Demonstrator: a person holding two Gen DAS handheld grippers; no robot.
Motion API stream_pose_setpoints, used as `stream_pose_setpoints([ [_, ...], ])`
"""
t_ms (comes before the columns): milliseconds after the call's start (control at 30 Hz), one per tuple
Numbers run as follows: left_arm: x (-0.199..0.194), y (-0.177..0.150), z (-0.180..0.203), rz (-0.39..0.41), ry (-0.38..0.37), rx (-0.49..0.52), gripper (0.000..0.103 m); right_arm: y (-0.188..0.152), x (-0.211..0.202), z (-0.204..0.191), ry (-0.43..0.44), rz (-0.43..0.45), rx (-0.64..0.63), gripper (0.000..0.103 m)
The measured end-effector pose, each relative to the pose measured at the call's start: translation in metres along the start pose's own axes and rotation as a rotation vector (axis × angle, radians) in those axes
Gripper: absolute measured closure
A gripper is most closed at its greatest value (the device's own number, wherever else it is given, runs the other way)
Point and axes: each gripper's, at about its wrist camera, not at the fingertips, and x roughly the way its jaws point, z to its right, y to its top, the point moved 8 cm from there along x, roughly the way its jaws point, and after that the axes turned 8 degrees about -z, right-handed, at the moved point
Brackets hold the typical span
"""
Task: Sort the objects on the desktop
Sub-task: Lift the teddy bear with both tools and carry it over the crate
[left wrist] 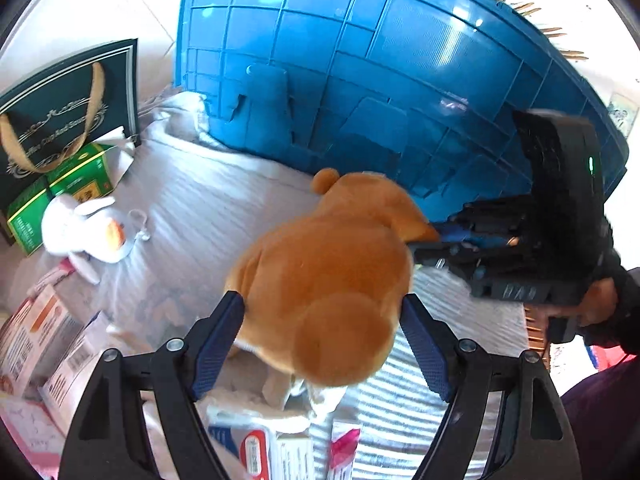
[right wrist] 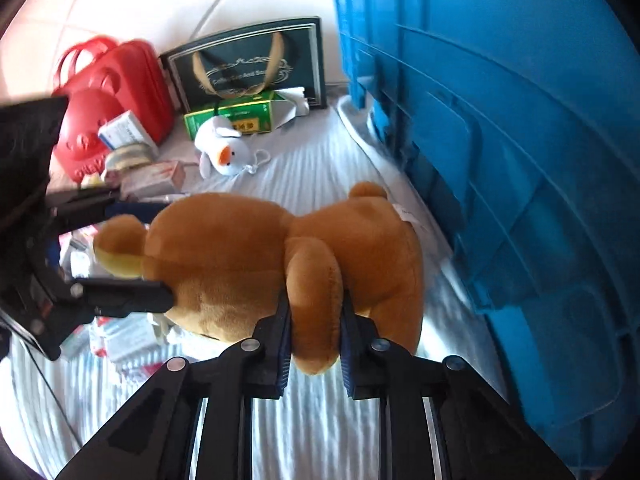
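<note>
Right wrist view: right gripper [right wrist: 316,336] clamped on a limb of the brown teddy bear [right wrist: 256,256]. Left gripper [left wrist: 324,344] jaws wide, straddling the bear's head, contact unclear. Bear lies on striped cloth [right wrist: 312,176], beside the blue crate [right wrist: 500,120]. White plush [right wrist: 224,152] beyond bear.

Fuzzy plush bear [right wrist: 260,256], glossy ribbed plastic crate [left wrist: 360,60], ridged cloth [right wrist: 304,172]

The teddy bear [right wrist: 256,264] lies on the cloth [right wrist: 320,420] at the centre, the crate [right wrist: 520,160] at three o'clock. At eleven o'clock — the small plush [right wrist: 224,152], a box [right wrist: 236,118] behind it, then the bag [right wrist: 248,64].
</note>
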Motion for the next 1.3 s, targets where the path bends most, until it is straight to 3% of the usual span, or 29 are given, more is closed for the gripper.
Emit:
stream_pose_setpoints([
  [133,-0.001,-0.009,0.0,-0.021,0.05,-0.016,0.024,0.003,0.007,-0.005,-0.01,-0.003,0.015,0.083],
  [200,-0.008,-0.01,0.003,-0.013,0.036,-0.022,0.035,0.003,0.007,-0.005,-0.01,-0.011,0.006,0.083],
  [267,-0.018,-0.01,0.007,0.008,0.043,-0.014,0.037,0.003,0.004,-0.003,0.006,-0.012,0.004,0.083],
  [400,-0.028,-0.006,0.012,0.045,0.022,-0.019,0.057,0.001,0.004,-0.003,0.013,-0.014,0.005,0.083],
  [500,-0.012,-0.012,0.012,-0.012,0.061,-0.022,0.066,0.001,0.006,-0.004,0.008,-0.02,0.003,0.083],
  [733,-0.016,-0.013,0.014,-0.009,0.153,-0.047,0.072,0.003,-0.004,-0.009,0.014,0.008,-0.006,0.083],
  [867,-0.029,-0.011,0.017,0.006,0.162,-0.042,0.073,0.01,-0.015,-0.019,0.003,0.041,-0.046,0.083],
  [1300,-0.122,-0.003,0.051,0.122,0.267,0.004,0.073,0.038,-0.099,-0.058,0.044,0.205,-0.139,0.084],
])
